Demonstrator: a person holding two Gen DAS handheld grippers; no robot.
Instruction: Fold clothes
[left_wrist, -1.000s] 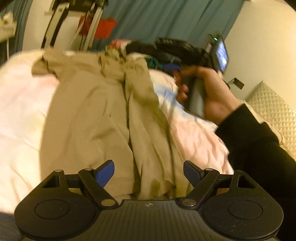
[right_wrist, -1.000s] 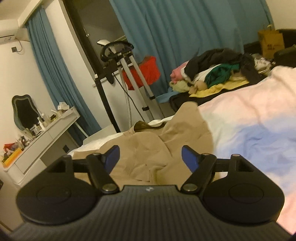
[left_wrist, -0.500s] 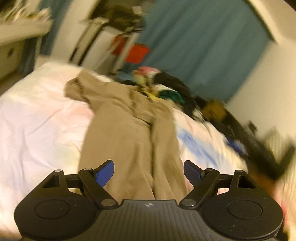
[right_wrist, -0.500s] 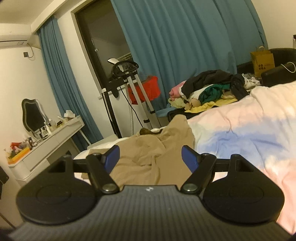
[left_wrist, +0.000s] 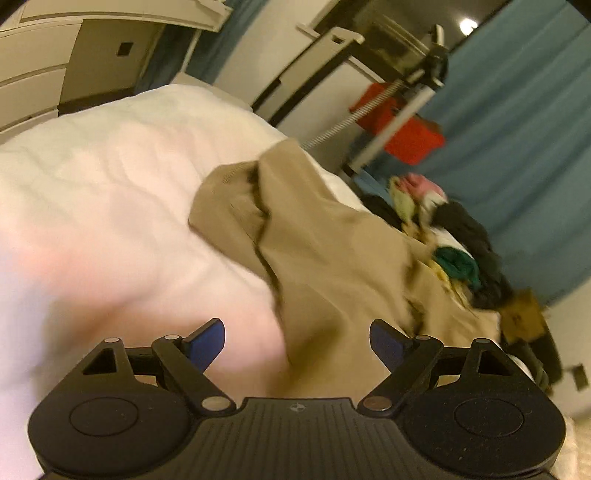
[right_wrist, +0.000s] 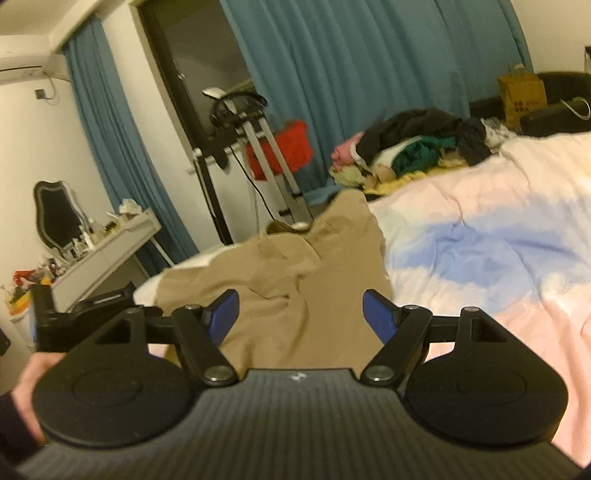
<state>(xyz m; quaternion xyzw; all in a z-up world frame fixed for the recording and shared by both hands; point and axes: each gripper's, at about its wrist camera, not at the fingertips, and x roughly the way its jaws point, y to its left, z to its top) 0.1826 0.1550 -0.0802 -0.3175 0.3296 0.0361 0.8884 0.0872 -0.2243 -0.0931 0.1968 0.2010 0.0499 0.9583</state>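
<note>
The wide bed with its pale pink, white and blue cover (right_wrist: 480, 236) fills the right and lower part of my right view. On it the crumpled beige trousers (right_wrist: 295, 280) lie spread from centre frame down to my fingers. In my left view the same trousers (left_wrist: 332, 258) now run diagonally from centre to lower right, where a second ago they lay straight up the frame; the picture is tilted and blurred. A heap of black, green and pink clothes (right_wrist: 413, 147) sits beyond, right of centre. My left gripper (left_wrist: 297, 341) gapes, nothing between its blue pads. My right gripper (right_wrist: 300, 314) is likewise spread wide and empty, over the trousers as before. My other gripper's black body now shows at the left edge of the right view.
</note>
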